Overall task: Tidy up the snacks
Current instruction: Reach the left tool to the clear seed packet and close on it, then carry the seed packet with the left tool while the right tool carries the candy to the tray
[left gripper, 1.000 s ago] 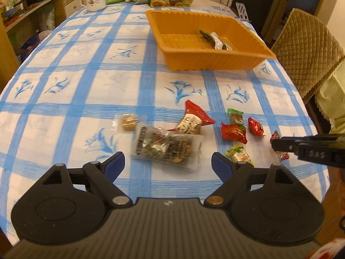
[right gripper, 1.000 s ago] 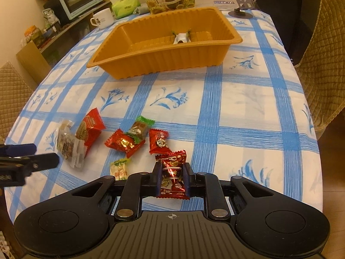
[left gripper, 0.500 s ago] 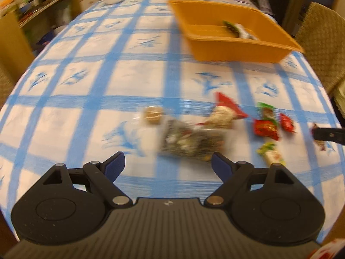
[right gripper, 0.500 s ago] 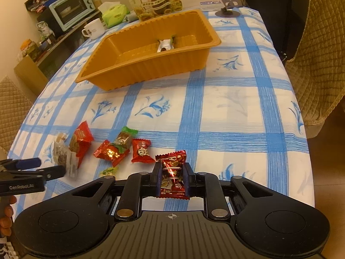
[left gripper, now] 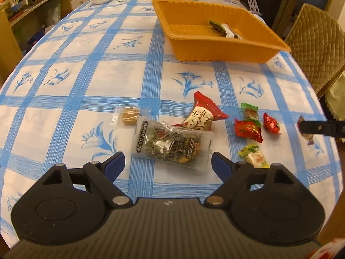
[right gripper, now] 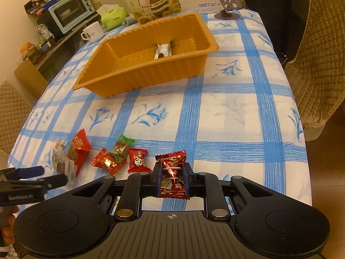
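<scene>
While the right gripper (right gripper: 172,180) is clamping a dark-red candy (right gripper: 173,176) upright between its pads, above the tablecloth (right gripper: 226,112), the left gripper (left gripper: 167,163) is hovering with jaws spread, a clear nut-mix packet (left gripper: 171,144) lying just ahead between its fingertips. Orange tray (right gripper: 148,75) is sitting well beyond, holding one wrapped snack (right gripper: 162,50).
</scene>
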A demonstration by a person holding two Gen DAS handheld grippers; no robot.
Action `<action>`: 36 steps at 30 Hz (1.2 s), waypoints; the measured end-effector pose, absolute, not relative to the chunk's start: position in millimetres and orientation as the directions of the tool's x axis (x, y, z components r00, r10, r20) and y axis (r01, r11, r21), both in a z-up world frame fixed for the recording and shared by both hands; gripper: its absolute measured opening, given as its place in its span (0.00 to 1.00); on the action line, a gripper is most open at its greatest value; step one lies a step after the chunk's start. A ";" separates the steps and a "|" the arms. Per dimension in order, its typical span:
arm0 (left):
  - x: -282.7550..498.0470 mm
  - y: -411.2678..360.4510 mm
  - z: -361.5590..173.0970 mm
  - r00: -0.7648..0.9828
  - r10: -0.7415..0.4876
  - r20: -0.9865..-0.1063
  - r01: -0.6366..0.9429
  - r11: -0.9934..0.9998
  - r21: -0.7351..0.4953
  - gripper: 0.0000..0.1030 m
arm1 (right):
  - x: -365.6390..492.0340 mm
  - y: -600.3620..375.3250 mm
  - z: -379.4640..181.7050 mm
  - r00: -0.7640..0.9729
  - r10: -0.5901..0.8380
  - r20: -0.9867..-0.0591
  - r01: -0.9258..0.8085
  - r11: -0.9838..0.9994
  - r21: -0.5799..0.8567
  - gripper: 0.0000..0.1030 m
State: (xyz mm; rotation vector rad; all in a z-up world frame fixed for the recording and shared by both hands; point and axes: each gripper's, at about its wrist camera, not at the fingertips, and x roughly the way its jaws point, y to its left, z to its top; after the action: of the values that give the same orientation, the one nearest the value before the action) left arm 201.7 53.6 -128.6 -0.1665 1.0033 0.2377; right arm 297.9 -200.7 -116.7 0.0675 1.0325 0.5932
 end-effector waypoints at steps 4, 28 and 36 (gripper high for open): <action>195.0 68.7 -130.6 0.504 0.134 -0.853 -0.293 0.956 -0.023 0.84 | 299.6 -206.4 -117.4 0.374 0.489 -0.788 -0.417 0.848 0.328 0.20; 217.0 108.0 -125.1 0.508 0.176 -0.843 -0.372 0.928 -0.031 0.63 | 309.4 -217.8 -113.0 0.390 0.494 -0.777 -0.408 0.849 0.335 0.20; 225.5 108.7 -133.3 0.480 0.173 -0.860 -0.355 0.935 -0.010 0.42 | 309.1 -224.7 -111.7 0.396 0.494 -0.774 -0.401 0.851 0.339 0.20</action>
State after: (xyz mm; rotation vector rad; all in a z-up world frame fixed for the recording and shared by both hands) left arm 225.5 108.7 -133.3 -0.1968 1.0221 0.3241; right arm 309.1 -224.7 -111.7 0.1032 1.0158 0.5684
